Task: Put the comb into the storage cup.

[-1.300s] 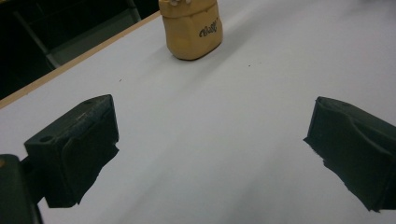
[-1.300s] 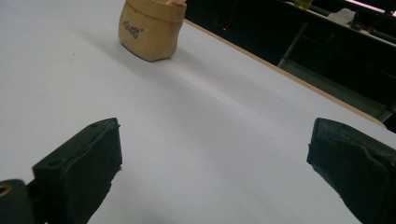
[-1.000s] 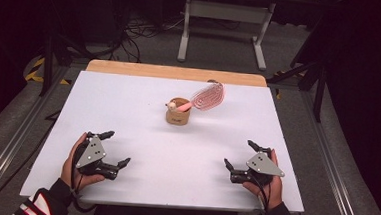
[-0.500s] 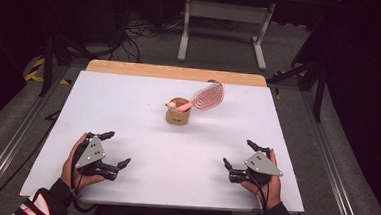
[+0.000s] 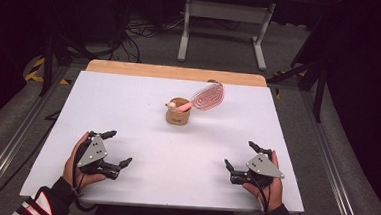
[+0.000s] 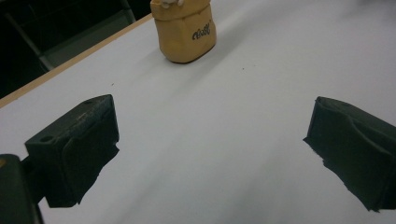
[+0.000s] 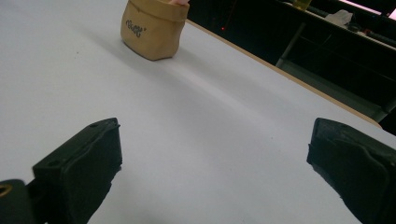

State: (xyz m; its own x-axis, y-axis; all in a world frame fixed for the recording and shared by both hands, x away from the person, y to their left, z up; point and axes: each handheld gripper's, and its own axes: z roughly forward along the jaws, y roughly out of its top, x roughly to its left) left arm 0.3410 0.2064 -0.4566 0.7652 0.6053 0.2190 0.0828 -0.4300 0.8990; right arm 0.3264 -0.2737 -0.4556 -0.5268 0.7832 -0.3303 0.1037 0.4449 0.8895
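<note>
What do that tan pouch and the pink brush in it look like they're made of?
The tan pouch: likely washable paper or soft leatherette, matte, with a rolled rim and slightly slumped walls. The pink brush: seemingly plastic, smooth handle and fine bristle rows on an oval head; too blurred to confirm.

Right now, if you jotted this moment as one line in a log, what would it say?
left gripper: open, empty, near table edge | right gripper: open, empty, near table edge | brush: pink, handle in pouch | pouch: tan, upright, mid-table, untouched

Three cameras on one white table (image 5: 185, 152).
The high view looks forward and down from above; both gripper views sit low, close to the tabletop, facing the tan pot (image 5: 178, 116), which all share.
</note>
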